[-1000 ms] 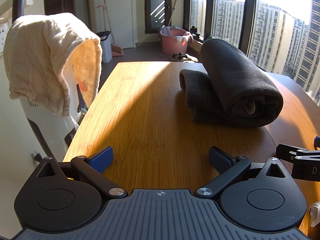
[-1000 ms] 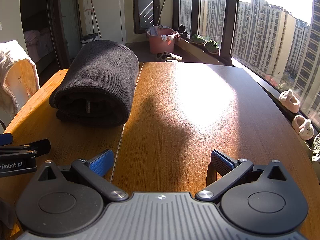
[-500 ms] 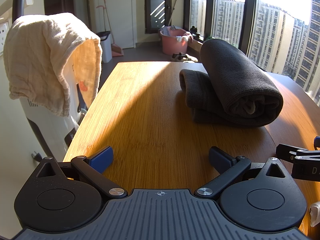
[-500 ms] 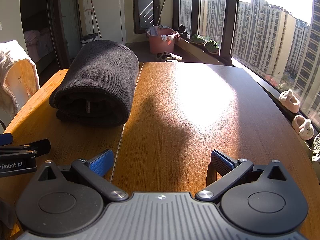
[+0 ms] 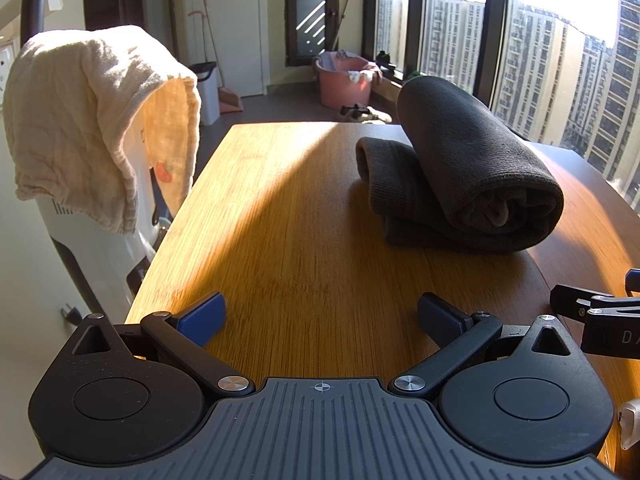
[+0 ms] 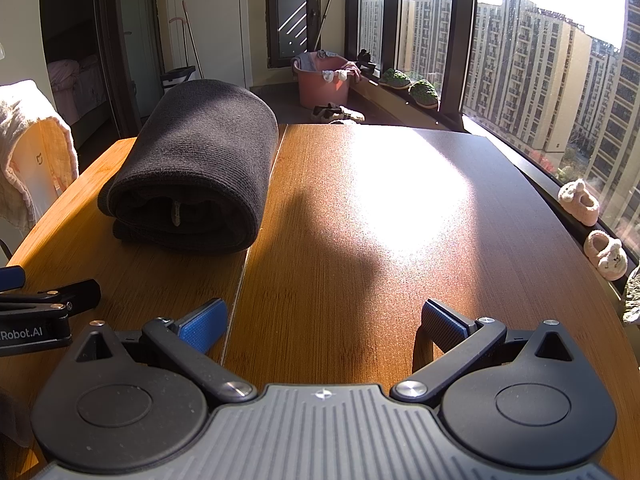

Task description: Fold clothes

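The dark rolled garment (image 5: 472,172) lies on the counter (image 5: 288,232), its long axis running away from both grippers, open end toward them. The left gripper (image 5: 320,316) and right gripper (image 6: 324,320) hover low with jaws spread wide, holding nothing. Risk: gripping only the outer layer would likely unroll the bundle.

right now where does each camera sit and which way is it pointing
Left wrist: on the left gripper, low over the wooden table, facing the dark grey rolled cloth ahead-right; open blue-padded fingers show.
Right wrist: on the right gripper, facing the windows; the roll lies ahead-left; open fingers show.
Shared: table, roll, pink plastic tub, and each other's gripper at the frame edge.
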A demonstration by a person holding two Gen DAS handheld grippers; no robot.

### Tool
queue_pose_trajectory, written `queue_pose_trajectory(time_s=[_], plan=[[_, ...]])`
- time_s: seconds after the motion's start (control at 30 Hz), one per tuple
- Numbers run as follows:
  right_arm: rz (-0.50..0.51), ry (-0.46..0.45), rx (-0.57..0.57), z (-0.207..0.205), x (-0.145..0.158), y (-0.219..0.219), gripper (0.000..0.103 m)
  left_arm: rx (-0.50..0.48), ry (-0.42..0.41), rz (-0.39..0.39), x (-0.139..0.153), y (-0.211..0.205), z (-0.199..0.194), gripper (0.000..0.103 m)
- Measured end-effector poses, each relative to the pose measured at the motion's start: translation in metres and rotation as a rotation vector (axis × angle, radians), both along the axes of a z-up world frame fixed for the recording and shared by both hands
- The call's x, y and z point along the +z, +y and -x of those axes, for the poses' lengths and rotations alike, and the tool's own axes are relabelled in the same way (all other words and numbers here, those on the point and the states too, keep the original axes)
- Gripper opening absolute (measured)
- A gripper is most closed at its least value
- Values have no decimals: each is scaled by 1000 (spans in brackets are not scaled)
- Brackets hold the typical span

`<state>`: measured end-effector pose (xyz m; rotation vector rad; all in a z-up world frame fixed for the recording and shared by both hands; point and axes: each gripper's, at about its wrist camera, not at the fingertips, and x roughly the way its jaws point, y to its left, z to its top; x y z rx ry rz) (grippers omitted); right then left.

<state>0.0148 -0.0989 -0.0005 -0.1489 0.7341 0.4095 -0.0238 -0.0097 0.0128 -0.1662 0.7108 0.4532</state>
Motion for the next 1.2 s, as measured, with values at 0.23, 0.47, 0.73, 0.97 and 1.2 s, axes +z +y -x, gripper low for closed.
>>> queue_pose_trajectory(time_s=[0.23,0.47,0.73,0.97,1.2], plan=[[0,0,0,0,0,-1,103,10,3,1,0,-5,-1,103],[1,-1,0,0,0,-2,103,11,-2,-1,-1,-7,0,103],[1,-1,0,0,0,-2,103,11,-3,-1,-1,-6,0,103],[1,-1,0,0,0,-1,103,10,-3,-1,-1,-6,0,103],[1,-1,0,0,0,-1,103,10,-3,-1,-1,-6,0,103]])
